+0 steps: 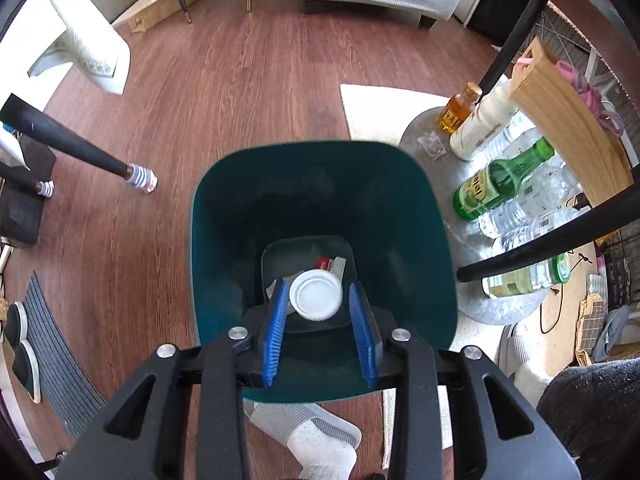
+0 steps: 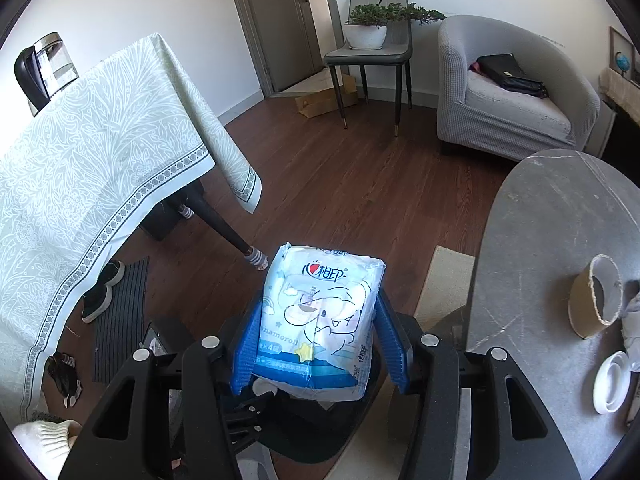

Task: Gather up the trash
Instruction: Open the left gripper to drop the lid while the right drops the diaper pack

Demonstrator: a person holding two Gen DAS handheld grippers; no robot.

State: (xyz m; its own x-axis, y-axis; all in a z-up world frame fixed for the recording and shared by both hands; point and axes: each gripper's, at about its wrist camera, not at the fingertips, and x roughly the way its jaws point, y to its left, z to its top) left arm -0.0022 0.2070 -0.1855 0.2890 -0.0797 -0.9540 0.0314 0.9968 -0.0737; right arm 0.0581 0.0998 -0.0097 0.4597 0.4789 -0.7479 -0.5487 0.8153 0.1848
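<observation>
My left gripper [image 1: 318, 312] hangs open over the green bin [image 1: 224, 240], white lid [image 1: 316, 295] loose between its fingers. My right gripper [image 2: 318, 340] clamps the tissue pack [image 2: 320, 320], lower centre; cardboard tube [image 2: 594, 298] and white ring [image 2: 612, 382] remain on the table [image 2: 540, 240].

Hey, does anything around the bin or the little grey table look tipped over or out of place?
Yes. On the low grey tray right of the green bin, a green glass bottle and several clear plastic bottles lie on their sides. On the grey table, a cardboard tube lies tipped over too.
</observation>
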